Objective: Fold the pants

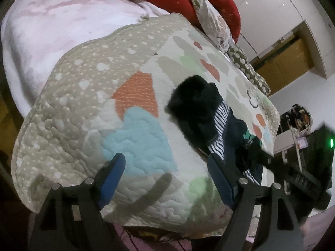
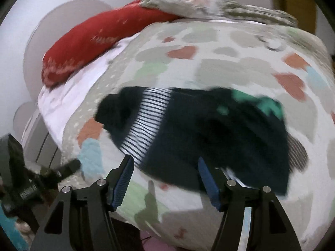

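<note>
Dark navy pants [image 2: 211, 133] with a black-and-white striped band and green patches lie crumpled on a patterned quilt [image 2: 230, 71]. In the left wrist view the pants [image 1: 201, 113] lie right of centre. My left gripper [image 1: 167, 167] is open and empty, above the quilt, left of the pants. My right gripper [image 2: 165, 167] is open and empty, just in front of the pants' near edge. The right gripper [image 1: 297, 173] also shows in the left wrist view at the right, and the left gripper [image 2: 41, 177] shows at the lower left of the right wrist view.
The quilt [image 1: 88, 96] covers a bed with a pale pink blanket [image 1: 52, 31] beneath it. A red pillow [image 2: 100, 41] and a floral pillow [image 2: 199, 4] lie at the far end. A wooden door [image 1: 286, 60] and a cluttered stand [image 1: 297, 121] are to the right.
</note>
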`<action>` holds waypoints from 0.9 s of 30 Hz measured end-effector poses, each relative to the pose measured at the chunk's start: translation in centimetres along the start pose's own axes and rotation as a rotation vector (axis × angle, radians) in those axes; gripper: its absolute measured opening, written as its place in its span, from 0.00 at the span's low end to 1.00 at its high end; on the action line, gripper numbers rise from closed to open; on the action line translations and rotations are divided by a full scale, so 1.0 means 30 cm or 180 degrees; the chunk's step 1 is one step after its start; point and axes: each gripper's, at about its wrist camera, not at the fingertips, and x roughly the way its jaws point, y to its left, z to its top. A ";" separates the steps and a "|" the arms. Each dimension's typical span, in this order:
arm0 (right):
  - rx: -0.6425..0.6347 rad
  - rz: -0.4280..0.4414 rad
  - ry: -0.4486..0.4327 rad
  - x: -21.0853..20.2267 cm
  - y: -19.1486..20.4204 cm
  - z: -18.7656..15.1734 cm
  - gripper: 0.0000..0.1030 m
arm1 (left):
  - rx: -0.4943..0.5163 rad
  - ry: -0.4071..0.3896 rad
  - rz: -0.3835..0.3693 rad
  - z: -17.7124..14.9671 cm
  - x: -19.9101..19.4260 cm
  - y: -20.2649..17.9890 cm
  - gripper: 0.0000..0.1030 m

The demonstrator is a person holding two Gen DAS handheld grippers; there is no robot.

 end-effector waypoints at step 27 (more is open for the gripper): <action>-0.0791 -0.0481 0.0475 0.335 0.260 0.253 0.31 | 0.0194 0.0045 -0.0073 -0.032 0.044 -0.035 0.68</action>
